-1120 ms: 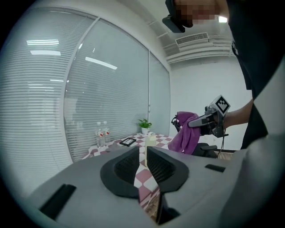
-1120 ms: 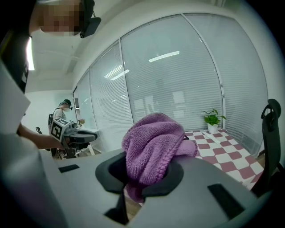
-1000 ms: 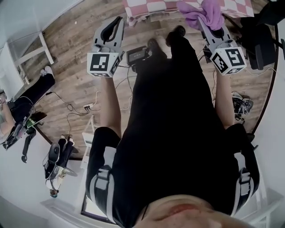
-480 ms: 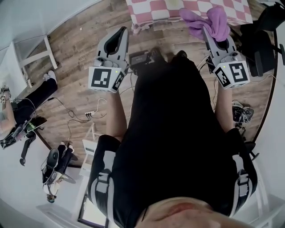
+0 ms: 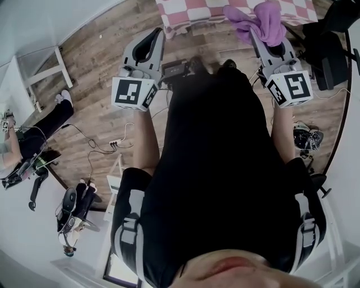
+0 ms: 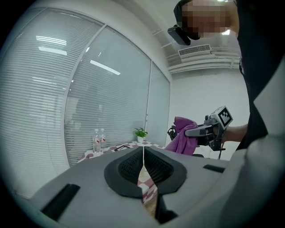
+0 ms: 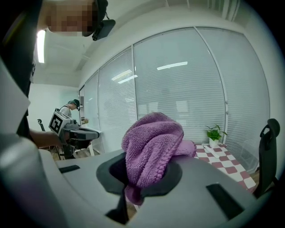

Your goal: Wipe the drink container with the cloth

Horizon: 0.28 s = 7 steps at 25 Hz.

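Note:
My right gripper (image 5: 257,29) is shut on a bunched purple cloth (image 5: 256,19), which spills over the jaws in the right gripper view (image 7: 151,142). The left gripper (image 5: 154,37) is shut with nothing in it; its jaws meet in a thin line in the left gripper view (image 6: 143,150). Both are held up in front of the person and point towards a table with a pink and white check cover (image 5: 188,10). Two clear drink bottles (image 6: 97,140) stand on that table, far from both grippers. The cloth (image 6: 181,139) also shows from the left side.
A small potted plant (image 6: 141,133) stands on the check table (image 7: 225,161). A black chair (image 7: 266,149) is at the right. Cables and a power strip (image 5: 112,135) lie on the wood floor, a black device (image 5: 174,68) between the grippers. A seated person (image 5: 34,132) is at the left.
Both grippers have come up a little, still side by side. The purple cloth has stayed in the right gripper. The left jaws have stayed shut and bare.

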Available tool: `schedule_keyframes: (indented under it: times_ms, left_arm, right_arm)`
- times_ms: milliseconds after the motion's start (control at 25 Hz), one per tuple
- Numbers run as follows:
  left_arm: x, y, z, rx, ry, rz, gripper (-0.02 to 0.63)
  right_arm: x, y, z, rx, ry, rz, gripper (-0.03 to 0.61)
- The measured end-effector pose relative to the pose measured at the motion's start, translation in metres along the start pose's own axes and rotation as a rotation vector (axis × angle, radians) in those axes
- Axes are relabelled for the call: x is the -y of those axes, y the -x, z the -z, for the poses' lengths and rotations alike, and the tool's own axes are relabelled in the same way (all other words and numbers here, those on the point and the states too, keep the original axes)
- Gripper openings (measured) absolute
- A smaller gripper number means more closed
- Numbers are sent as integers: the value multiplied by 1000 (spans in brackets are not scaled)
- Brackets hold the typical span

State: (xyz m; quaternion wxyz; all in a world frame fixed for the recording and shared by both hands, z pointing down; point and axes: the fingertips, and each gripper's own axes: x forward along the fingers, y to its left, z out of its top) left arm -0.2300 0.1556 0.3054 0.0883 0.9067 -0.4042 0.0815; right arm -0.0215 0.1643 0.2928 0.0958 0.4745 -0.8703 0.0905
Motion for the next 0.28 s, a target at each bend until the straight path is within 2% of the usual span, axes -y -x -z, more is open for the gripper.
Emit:
schedule_keyframes:
  times_ms: [280]
  left_arm:
    - [11,-1,3,-8,-9,11,38]
  right_arm:
    - [-1,12,5,-4,16,6,48]
